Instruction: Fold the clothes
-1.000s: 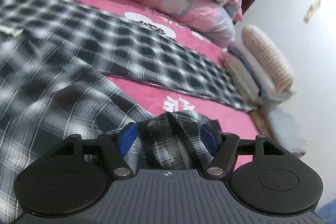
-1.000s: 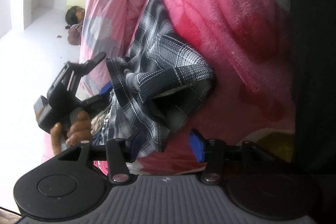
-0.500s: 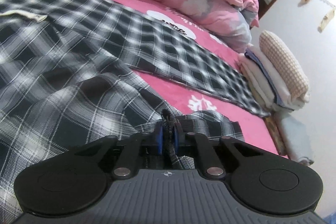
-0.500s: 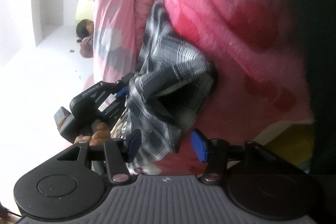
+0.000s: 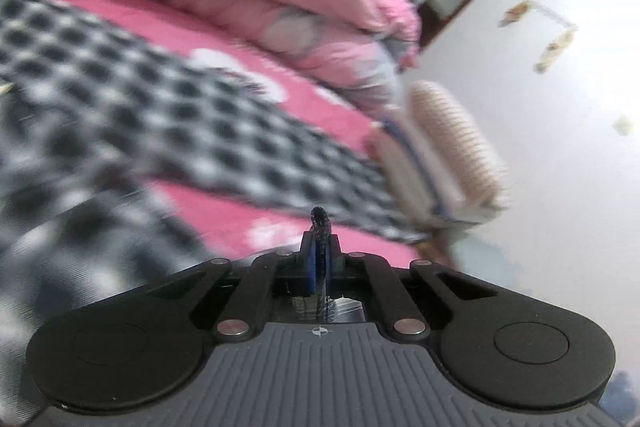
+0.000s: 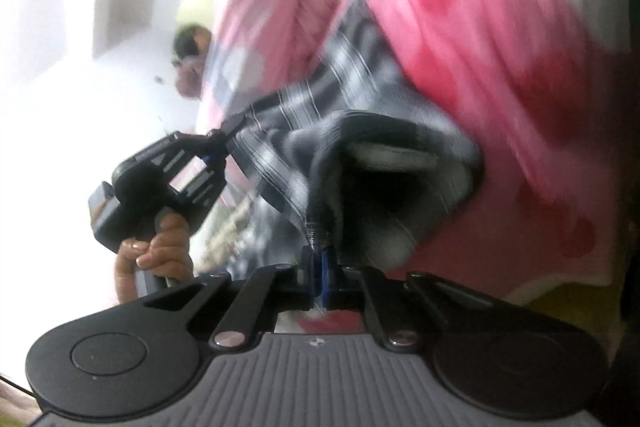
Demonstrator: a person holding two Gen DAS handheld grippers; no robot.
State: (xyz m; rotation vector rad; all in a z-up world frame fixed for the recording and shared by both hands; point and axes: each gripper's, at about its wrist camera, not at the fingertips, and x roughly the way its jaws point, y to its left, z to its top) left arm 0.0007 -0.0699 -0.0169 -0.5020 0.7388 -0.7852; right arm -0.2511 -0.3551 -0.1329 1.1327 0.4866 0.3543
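Pink bedding (image 5: 248, 39) carries the blurred plaid shirt (image 5: 168, 131); our left claw (image 5: 319, 259) and right claw (image 6: 318, 273) each pinch its fabric, probably edges. We should lift evenly, keeping it taut.

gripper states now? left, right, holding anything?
Left gripper: just closed, shut on plaid shirt edge.
Right gripper: just closed, shut on the shirt's fabric.

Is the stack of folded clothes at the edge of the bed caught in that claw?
No, the left claw pinches a bit of the plaid shirt; the folded stack sits apart.
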